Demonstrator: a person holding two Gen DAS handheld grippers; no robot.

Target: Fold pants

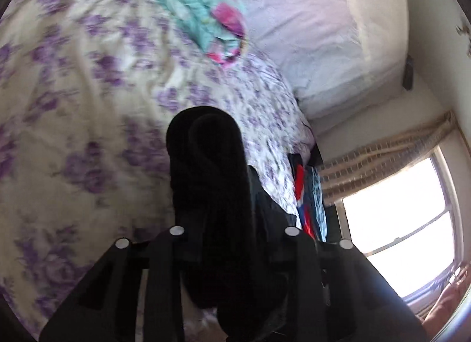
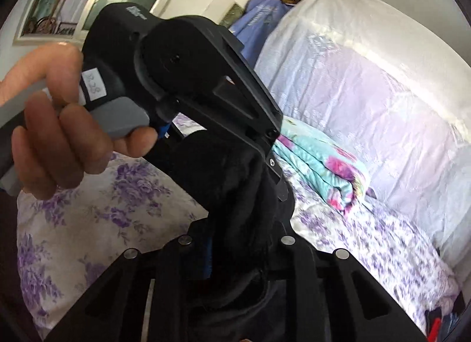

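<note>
The black pants are bunched into a thick roll that stands up between the jaws of my left gripper, which is shut on them; the cloth hides the fingertips. In the right wrist view the same black pants fill the jaws of my right gripper, also shut on them. There the left gripper crosses from the upper left, held by a hand, and its fingers reach into the same bundle. Both grippers hold the pants close together above the bed.
The bed has a purple-flowered sheet. A folded teal and pink blanket lies at its far side against a white-covered pillow. A bright window is at the right, with red and blue cloth by the bed's edge.
</note>
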